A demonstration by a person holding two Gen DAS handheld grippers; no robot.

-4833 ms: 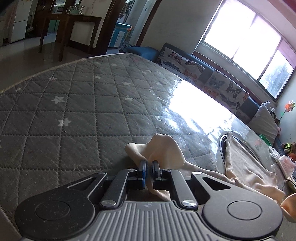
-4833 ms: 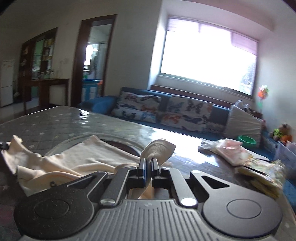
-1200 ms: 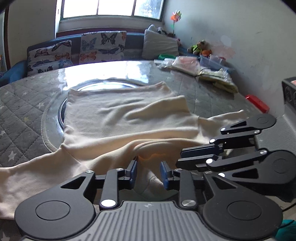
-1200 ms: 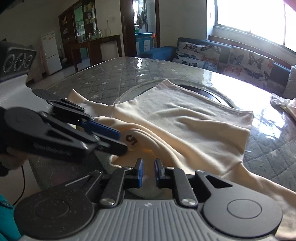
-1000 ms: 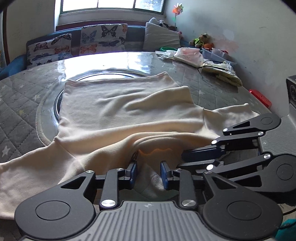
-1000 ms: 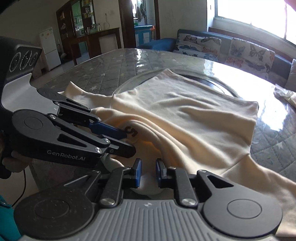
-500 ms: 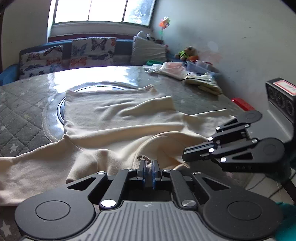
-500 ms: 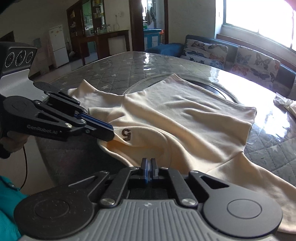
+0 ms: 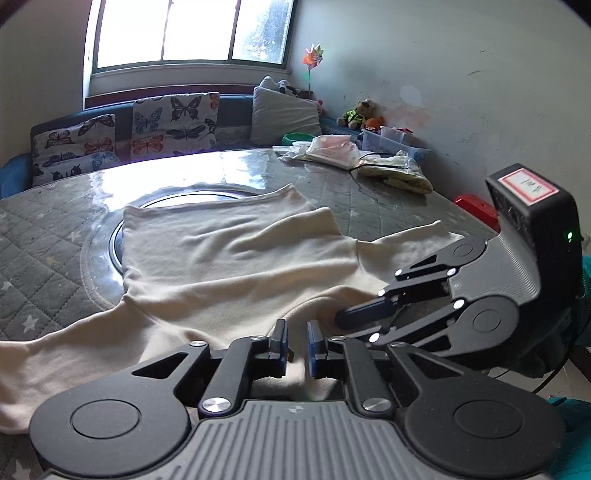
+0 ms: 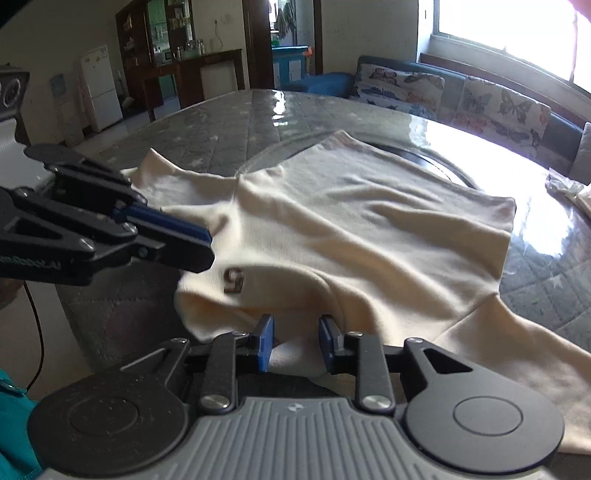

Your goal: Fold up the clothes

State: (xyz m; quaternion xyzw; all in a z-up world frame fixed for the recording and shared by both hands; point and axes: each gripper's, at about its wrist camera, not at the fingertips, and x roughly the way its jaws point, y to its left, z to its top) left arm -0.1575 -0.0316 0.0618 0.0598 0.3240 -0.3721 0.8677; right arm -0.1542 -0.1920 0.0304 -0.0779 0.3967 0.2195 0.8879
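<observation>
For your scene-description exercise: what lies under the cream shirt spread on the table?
Under the cream shirt shows a grey quilted table cover and a round glass turntable; the turntable's middle is hidden by the cloth.

Your shirt (image 9: 229,258) lies spread on the quilted table (image 9: 40,236), its far part over the round glass turntable (image 9: 110,229) at the table's middle and its near edge hanging over the side nearest you. One sleeve (image 9: 55,354) runs out to your left, the other (image 9: 417,240) to your right. At the far right of the table lie plastic bags (image 9: 332,149). Beyond the table stands a sofa (image 9: 122,133) under the window (image 9: 188,29).
</observation>
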